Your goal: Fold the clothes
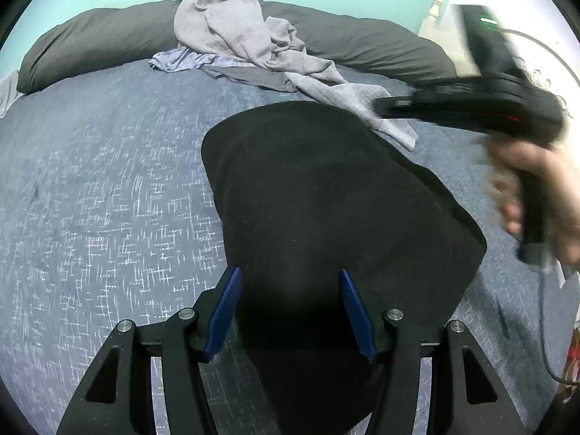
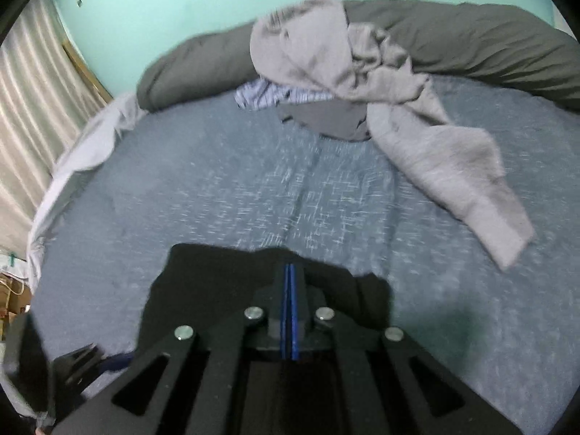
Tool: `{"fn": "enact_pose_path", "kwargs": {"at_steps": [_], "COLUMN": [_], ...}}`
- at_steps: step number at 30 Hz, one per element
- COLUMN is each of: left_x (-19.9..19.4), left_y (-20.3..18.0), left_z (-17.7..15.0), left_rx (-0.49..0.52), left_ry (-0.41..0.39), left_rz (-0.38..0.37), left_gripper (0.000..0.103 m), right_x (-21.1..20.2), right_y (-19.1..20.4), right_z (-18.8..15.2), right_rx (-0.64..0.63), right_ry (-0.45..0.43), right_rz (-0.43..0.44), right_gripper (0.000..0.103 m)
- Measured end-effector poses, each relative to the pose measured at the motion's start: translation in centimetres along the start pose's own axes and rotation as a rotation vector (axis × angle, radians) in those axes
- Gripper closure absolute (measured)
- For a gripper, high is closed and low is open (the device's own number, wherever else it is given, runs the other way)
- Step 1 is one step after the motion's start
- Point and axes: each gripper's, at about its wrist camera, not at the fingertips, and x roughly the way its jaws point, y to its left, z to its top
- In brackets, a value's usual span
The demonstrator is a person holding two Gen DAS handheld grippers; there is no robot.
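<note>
The left gripper (image 1: 290, 279) is holding its jaws spread, with the black cloth (image 1: 326, 188) lying on the bed (image 1: 108, 181) between and beyond them. The right gripper (image 2: 290, 272) is pressing its jaws together above the cloth's edge; whether they pinch it, I cannot tell.

Mint wall (image 2: 163, 18), blue-covered bed (image 2: 217, 188)

Left wrist view. The left gripper (image 1: 290, 279) stood with jaws parted over a black garment (image 1: 326, 195) on the blue bedspread (image 1: 108, 181). At three o'clock a hand (image 1: 547, 195) held the right gripper (image 1: 384, 103). Grey clothes (image 1: 253, 47) lay at twelve o'clock against a dark bolster (image 1: 90, 40).
</note>
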Motion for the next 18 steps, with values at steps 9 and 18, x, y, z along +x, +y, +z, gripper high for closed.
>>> {"fn": "enact_pose_path", "kwargs": {"at_steps": [9, 18], "left_x": [-2.2, -1.2], "left_y": [-1.8, -2.2], "left_z": [-0.9, -1.5], "left_rx": [0.04, 0.054], "left_ry": [-0.008, 0.031], "left_rz": [0.028, 0.061], "left_gripper": [0.043, 0.043], "right_x": [-5.1, -3.0], "right_y": [1.2, -1.6], "right_z": [-8.7, -12.9], "right_rx": [-0.029, 0.118], "right_ry": [-0.022, -0.014], "right_rz": [0.086, 0.044], "right_gripper": [0.102, 0.103]}}
